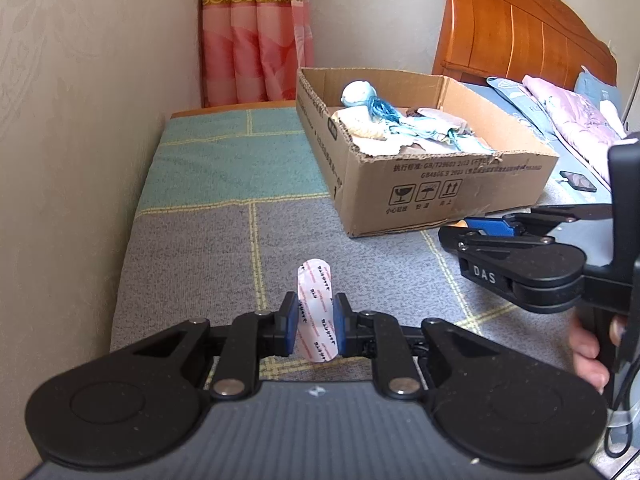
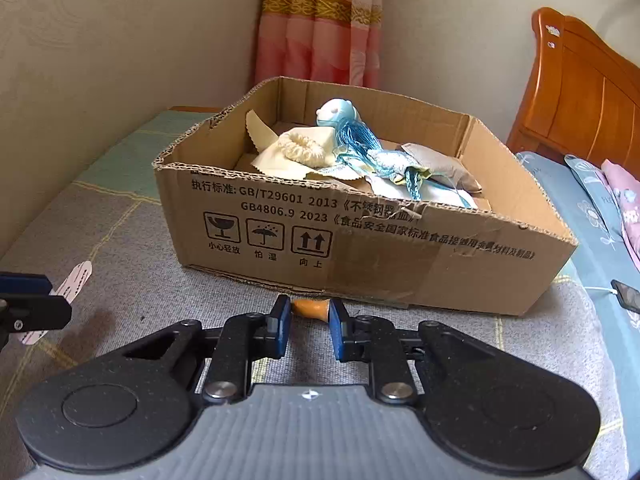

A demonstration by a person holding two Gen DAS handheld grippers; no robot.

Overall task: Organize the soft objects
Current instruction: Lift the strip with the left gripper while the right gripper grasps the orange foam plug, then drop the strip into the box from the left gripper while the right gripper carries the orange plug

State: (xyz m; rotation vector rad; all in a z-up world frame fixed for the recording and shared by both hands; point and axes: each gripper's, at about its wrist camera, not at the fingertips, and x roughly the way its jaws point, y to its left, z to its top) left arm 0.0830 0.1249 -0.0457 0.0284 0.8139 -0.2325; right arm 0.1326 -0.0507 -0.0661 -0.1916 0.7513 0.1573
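Observation:
My left gripper (image 1: 316, 305) is shut on a white and pink printed soft strip (image 1: 314, 280), which stands up between the blue pads above the grey blanket. The strip (image 2: 76, 280) and the left gripper (image 2: 28, 300) also show at the left edge of the right wrist view. My right gripper (image 2: 310, 316) is shut on a small orange cone-shaped piece (image 2: 310, 307), low over the blanket right in front of the cardboard box (image 2: 360, 252). From the left wrist view the right gripper (image 1: 460, 230) reaches in from the right beside the box (image 1: 440, 192).
The open box holds a pale blue plush figure (image 2: 336, 114), a cream scrunchie (image 2: 300, 148), cloths and a grey pouch (image 2: 440, 164). A wall runs along the left, a pink curtain (image 1: 256, 32) behind. A wooden headboard (image 1: 520, 28), pink bedding (image 1: 576, 116) and a phone (image 1: 578, 180) lie right.

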